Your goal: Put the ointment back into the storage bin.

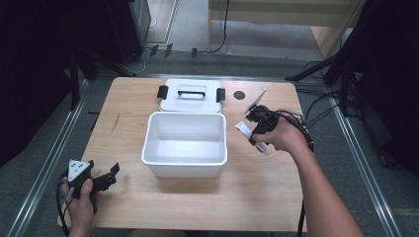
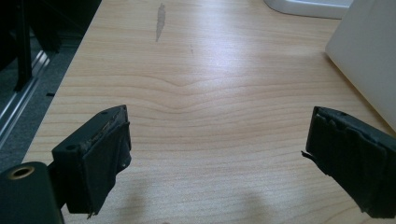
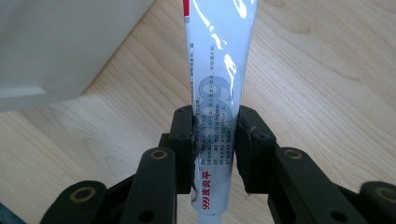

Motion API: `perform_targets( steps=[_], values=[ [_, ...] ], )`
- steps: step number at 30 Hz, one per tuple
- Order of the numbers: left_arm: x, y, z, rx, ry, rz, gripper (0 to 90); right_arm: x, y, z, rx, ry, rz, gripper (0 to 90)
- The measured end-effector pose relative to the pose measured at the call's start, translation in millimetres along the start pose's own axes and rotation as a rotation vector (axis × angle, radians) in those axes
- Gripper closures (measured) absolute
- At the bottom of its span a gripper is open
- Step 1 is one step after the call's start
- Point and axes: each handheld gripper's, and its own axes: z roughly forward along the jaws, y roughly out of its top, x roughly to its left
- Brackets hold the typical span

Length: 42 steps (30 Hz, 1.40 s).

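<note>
— What have I got nearest me?

— My left gripper (image 1: 112,174) sits at the near left corner of the table (image 1: 257,202), in my left hand (image 1: 79,200). In the left gripper view its jaws stand wide apart with nothing but bare wood between them.

— And the other one?

— My right gripper (image 3: 215,135) is farther out, to the right of the white bin (image 1: 185,168), with my right hand (image 1: 284,136) wrapped round its body. In the right gripper view both pads press on a white tube (image 3: 217,60) with red print near its cap end; the jaws are nearly together, clamped across the tube's lower part, and the tube runs straight up between them. From the high view the tube (image 1: 242,128) pokes out of the gripper toward the bin, just beside its right wall but apart from it.

— Is the tube on the wood?

— I cannot tell from these views.

— Beyond that?

— Behind the bin lies its lid (image 1: 191,101), flat, black handle and clips up, touching or nearly touching the bin's far rim. A small dark disc (image 1: 239,95) sits to the lid's right.
</note>
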Motion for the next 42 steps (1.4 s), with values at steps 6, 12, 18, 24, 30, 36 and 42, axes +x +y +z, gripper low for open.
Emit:
perform_targets(
  steps=[6,12,18,24,30,36,42],
  values=[
    [0.1,0.0,0.1,0.000,0.000,0.000,7.2,4.2,8.5,-13.3,-0.010,-0.003,-0.014,71.2],
    [0.1,-0.1,0.2,-0.003,-0.001,-0.003,7.2,10.2,17.6,-25.2,-0.017,-0.005,-0.029,71.2],
    [0.2,0.0,0.3,-0.005,0.000,-0.003,7.2,16.8,29.4,-39.8,-0.020,-0.011,-0.051,71.2],
    [0.0,0.0,0.2,-0.003,0.000,-0.006,7.2,25.8,41.1,-49.9,-0.029,-0.014,-0.076,71.2],
    [0.1,0.0,0.3,-0.005,-0.001,-0.007,7.2,34.4,51.1,-54.8,-0.028,-0.010,-0.105,71.3],
    [0.2,0.0,0.3,-0.004,-0.001,-0.007,7.1,41.2,58.3,-56.6,-0.038,0.005,-0.141,71.3],
    [0.2,0.0,0.3,-0.004,-0.001,-0.007,7.2,53.9,68.5,-60.1,-0.047,0.009,-0.227,71.3]
  ],
)
